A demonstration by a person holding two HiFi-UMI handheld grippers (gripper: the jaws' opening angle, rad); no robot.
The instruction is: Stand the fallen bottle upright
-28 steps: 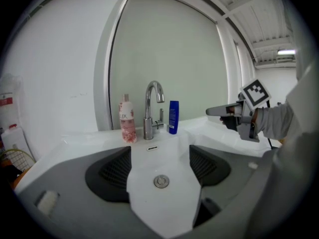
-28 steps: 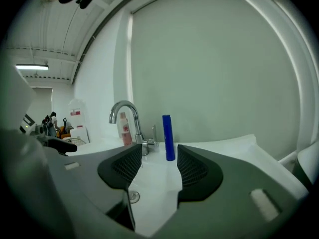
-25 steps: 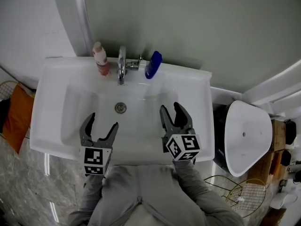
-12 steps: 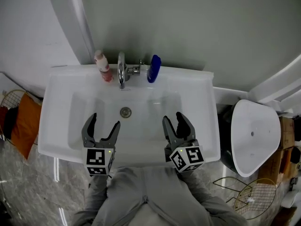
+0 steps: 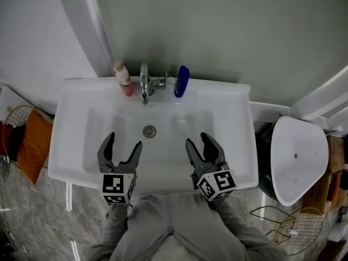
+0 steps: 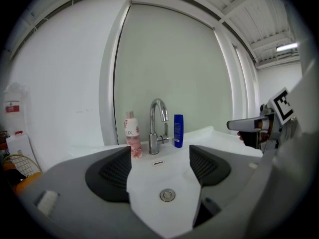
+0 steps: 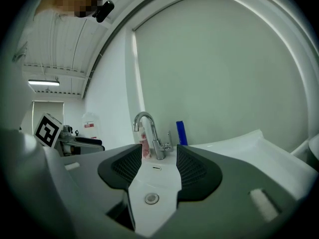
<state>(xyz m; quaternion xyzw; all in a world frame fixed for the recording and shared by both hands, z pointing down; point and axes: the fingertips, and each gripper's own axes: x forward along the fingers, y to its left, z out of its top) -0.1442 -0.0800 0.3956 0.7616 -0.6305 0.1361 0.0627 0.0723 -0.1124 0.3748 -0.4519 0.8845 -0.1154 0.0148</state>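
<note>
A blue bottle stands upright on the back ledge of the white sink, right of the chrome faucet. A pink-capped bottle stands upright on the faucet's left. Both gripper views show them too: blue bottle, pink bottle. My left gripper hovers open over the basin's front left, with nothing between its jaws. Over the front right my right gripper is open and empty. Both point toward the faucet, well short of the bottles.
The drain lies between the grippers and the faucet. A white oval fixture stands right of the sink, with a wire basket in front of it. An orange cloth hangs at the left. A wall backs the sink.
The head view has shifted, so the sink sits lower and further right in the picture. My right gripper has drawn back a little toward the basin's front edge. Both jaws stay as wide as before.
</note>
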